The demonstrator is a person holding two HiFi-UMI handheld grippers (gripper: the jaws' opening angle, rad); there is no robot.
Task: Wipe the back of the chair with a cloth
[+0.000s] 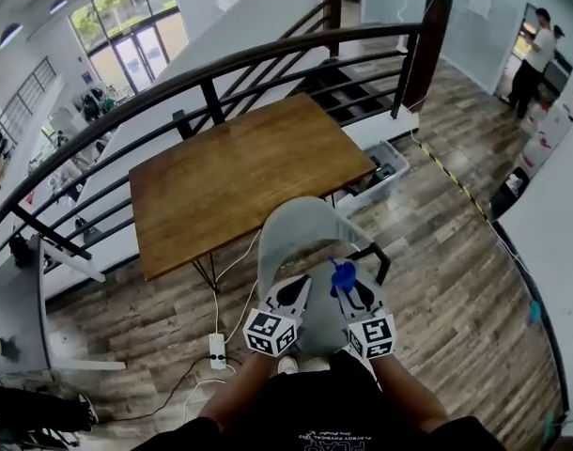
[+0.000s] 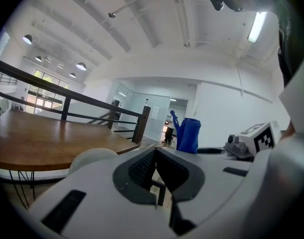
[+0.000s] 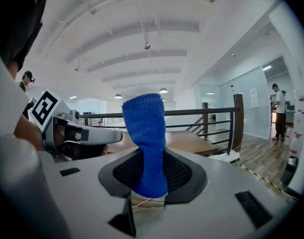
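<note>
Left gripper (image 1: 299,287) (image 2: 155,151): your left gripper has its jaws brought together at the tips, with nothing between them.
Right gripper (image 1: 352,291) (image 3: 150,156): your right gripper's jaws are clamped on the cloth (image 1: 341,275) (image 3: 144,133); the blue cloth stands up out of the jaws.
Gripper spacing: side by side, near each other. From your left gripper the right one lies at 3 o'clock.
Chair (image 1: 296,233): grey, directly below you. In the head view both grippers overlap its near part, and its curved shell runs on toward 12 o'clock.
Cloth contact: you cannot tell from any view whether the cloth touches the chair.
Table (image 1: 240,177): wooden, at 11 o'clock from the chair, and the chair's far edge overlaps its near edge.
Railing (image 1: 211,73): dark, beyond the table at 12 o'clock.
</note>
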